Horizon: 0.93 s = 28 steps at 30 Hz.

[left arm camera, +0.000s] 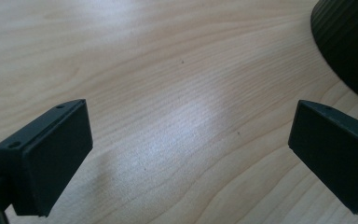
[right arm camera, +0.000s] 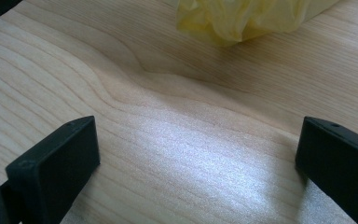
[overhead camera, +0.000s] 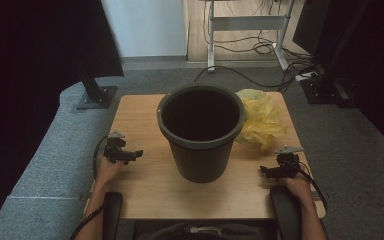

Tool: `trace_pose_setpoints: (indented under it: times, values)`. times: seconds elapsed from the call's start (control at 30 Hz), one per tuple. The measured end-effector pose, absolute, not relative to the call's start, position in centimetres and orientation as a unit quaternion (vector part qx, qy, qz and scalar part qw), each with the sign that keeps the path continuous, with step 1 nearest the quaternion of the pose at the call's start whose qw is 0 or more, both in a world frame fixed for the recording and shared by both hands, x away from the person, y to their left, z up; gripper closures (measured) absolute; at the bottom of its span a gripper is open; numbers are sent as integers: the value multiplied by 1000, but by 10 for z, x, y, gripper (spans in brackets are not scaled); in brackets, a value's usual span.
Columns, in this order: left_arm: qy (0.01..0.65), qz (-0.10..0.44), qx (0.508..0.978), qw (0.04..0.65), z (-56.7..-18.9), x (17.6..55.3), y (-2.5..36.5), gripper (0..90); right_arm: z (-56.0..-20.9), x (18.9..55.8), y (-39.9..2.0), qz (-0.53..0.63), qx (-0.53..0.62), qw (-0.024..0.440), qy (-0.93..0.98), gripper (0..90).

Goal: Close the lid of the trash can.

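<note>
I have both tools resting low on the table (overhead camera: pixel 145 190), jaws spread wide and holding nothing — left tool (overhead camera: pixel 130 155), right tool (overhead camera: pixel 270 172). The bucket (overhead camera: pixel 200 132) stands upright between them; the yellow bag (overhead camera: pixel 260 117) lies touching its far right side — probably its liner.

The bucket (overhead camera: pixel 200 132) is dark olive-grey, its inside nearly black, and its outer wall shows fine ribbing in the left gripper view. Just behind it the crumpled plastic bag (overhead camera: pixel 261 120) is pale yellow — lemon where light catches the folds. The bench (overhead camera: pixel 140 115) is light honey-coloured wood with wavy brown grain lines and a few tiny dark specks. Both the left gripper (overhead camera: pixel 130 154) and the right gripper (overhead camera: pixel 272 171) are matt black — each topped by a grey plate. The carpet (overhead camera: pixel 55 150) is speckled grey.
</note>
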<state>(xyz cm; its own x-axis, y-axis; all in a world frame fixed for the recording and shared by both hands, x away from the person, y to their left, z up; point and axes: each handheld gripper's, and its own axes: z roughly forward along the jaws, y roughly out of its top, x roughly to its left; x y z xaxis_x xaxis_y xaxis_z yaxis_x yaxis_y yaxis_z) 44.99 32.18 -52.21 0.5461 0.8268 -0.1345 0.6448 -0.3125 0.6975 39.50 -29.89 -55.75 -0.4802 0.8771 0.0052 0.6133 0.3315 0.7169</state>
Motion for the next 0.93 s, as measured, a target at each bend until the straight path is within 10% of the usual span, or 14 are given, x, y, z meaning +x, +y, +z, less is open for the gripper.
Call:
trace_pose_setpoints:
  times: [0.93]
  values:
    - [445,157,827,306,-546,446,304,0,-558,395,-299,336,471,196,792,0]
